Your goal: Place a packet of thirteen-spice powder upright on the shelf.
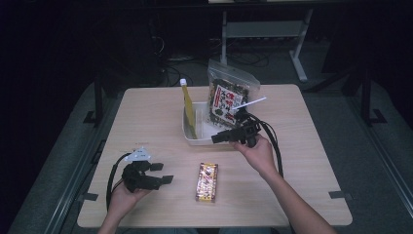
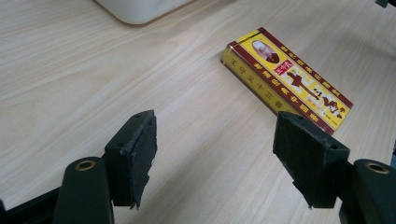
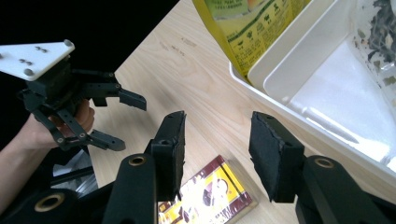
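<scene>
Fingers of both grippers apart, empty; yellow box [image 3: 205,196] half hidden behind right fingers [image 3: 275,158].

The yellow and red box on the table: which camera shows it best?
The left gripper view: the box lies whole on the table, its top face and printing sharp and close. The high view shows the box whole but small, between the two hands. The right gripper view shows just one end of it, behind the black jaws.
</scene>
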The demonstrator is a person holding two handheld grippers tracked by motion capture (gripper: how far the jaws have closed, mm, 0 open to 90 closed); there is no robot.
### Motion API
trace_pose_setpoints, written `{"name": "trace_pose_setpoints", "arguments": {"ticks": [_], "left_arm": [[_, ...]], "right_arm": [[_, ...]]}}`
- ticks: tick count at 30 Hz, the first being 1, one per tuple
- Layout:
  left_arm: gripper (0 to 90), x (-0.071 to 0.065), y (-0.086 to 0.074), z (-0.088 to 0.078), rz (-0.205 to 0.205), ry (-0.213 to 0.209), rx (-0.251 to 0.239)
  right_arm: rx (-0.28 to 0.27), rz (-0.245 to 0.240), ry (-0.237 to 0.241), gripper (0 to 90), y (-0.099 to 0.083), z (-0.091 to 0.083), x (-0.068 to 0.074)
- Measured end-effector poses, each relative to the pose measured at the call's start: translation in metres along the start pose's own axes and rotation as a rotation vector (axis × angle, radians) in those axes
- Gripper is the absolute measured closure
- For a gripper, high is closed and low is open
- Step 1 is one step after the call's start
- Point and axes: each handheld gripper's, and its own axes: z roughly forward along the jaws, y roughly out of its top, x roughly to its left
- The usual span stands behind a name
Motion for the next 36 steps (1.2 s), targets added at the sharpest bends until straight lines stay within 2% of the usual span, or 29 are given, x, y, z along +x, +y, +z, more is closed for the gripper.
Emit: {"name": "trace_pose_setpoints", "arguments": {"ticks": [15,16,20,29,36], "left_arm": [[27.0,-0.018,0.006,0.018,0.027,-0.025,0.018],[26.8,-0.021,0.006,0.02,0.031,-0.029,0.02],[26.0,-0.026,0.008,0.023,0.037,-0.035,0.018],[24.4,-0.033,0.009,0.032,0.042,-0.046,0.024],[22.9,-0.045,0.012,0.04,0.055,-0.07,0.025]], "right_arm": [[0.022,-0.009,0.005,55.1,-0.019,0.004,-0.006],[0.041,-0.02,0.001,55.6,-0.022,0.006,-0.007],[0.05,-0.025,0.002,56.0,-0.027,0.008,-0.009],[0.064,-0.023,0.002,56.5,-0.036,0.009,-0.011],[0.089,-0.049,-0.001,58.9,-0.043,0.009,-0.009]]}}
